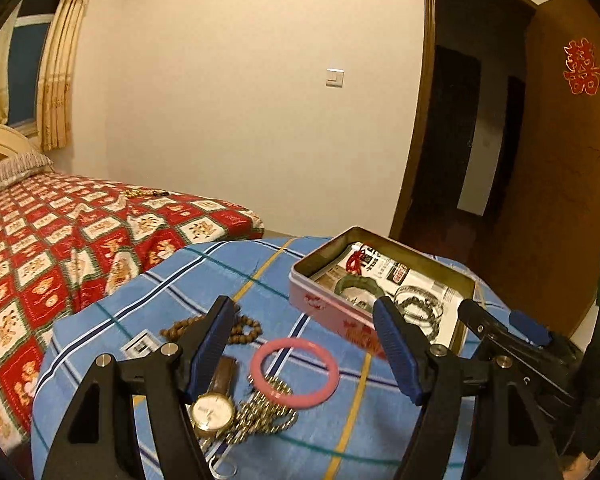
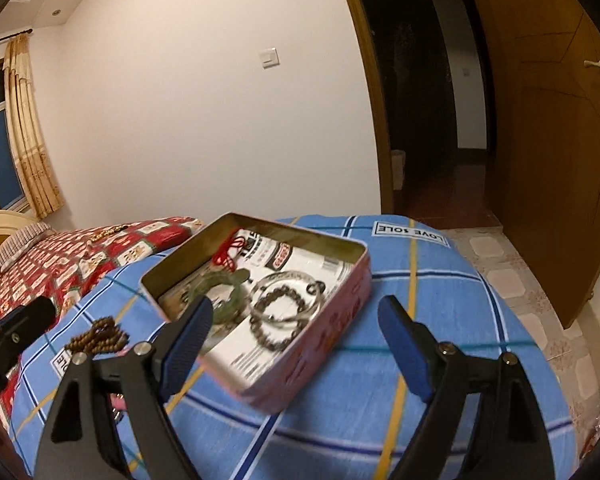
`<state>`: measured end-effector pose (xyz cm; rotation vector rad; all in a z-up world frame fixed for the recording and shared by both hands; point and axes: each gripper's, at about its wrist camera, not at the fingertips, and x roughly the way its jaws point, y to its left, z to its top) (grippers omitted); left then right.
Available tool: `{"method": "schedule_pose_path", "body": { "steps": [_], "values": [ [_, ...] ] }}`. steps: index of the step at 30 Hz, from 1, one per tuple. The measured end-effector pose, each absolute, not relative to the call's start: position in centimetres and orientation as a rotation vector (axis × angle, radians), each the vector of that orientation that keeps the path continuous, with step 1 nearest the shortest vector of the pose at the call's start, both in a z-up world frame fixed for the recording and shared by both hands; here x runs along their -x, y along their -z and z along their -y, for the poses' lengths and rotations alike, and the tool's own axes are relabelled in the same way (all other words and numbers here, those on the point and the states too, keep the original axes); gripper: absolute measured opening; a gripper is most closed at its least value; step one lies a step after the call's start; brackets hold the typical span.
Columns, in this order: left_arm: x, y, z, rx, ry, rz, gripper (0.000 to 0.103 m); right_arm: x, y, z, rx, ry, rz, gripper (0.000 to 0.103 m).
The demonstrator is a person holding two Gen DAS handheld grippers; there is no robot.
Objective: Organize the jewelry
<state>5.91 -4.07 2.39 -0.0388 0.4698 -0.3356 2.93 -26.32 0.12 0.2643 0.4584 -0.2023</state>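
My left gripper (image 1: 304, 350) and right gripper (image 2: 296, 346) gape empty; the rectangular pink metal tin (image 2: 340, 304), at twelve o'clock, holds bracelets.

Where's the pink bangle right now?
In the left wrist view the pink bangle lies flat on the blue checked cloth, outside the tin, overlapping the gold chain beside the watch.
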Motion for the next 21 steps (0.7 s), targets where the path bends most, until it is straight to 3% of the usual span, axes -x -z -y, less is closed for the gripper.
{"method": "schedule_pose_path", "body": {
  "steps": [21],
  "values": [
    [-1.7,-0.1,1.3,0.042,0.303,-0.474,0.072,-0.3,0.1,22.2,-0.161,0.214,-0.423,0.087]
  ]
}}
